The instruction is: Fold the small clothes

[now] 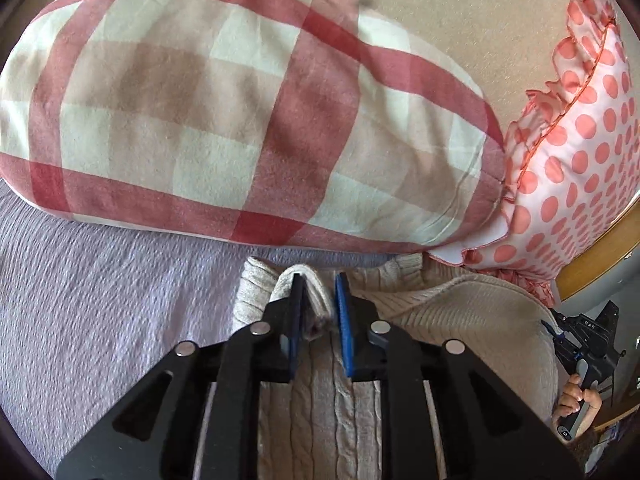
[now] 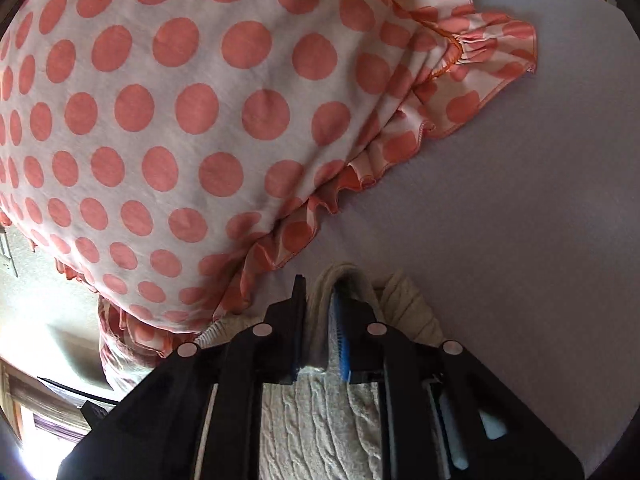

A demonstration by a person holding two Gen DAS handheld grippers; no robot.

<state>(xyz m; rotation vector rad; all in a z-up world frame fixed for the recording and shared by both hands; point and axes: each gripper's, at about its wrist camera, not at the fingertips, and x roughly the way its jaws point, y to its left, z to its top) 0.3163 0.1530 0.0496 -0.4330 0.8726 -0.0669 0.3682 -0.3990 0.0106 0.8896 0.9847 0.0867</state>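
Sweater (image 1: 320,412) is pinched in both my claws, left claw (image 1: 320,300) and right claw (image 2: 320,304), each clamped on an edge. It could bump the pillows (image 1: 240,120) or slip out, because knit is thick and stretchy.

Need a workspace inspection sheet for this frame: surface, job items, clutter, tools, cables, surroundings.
Surface: lilac bedsheet, textured.
Job's things: cream cable-knit sweater, folded edge pinched by both tools.
Clutter: red checked pillow; polka-dot ruffled pillow, touching the sweater.
Grippers: left tool shut on sweater; right tool shut on sweater.
Cables: nothing seen.
Surroundings: wooden bed frame; beige wall.
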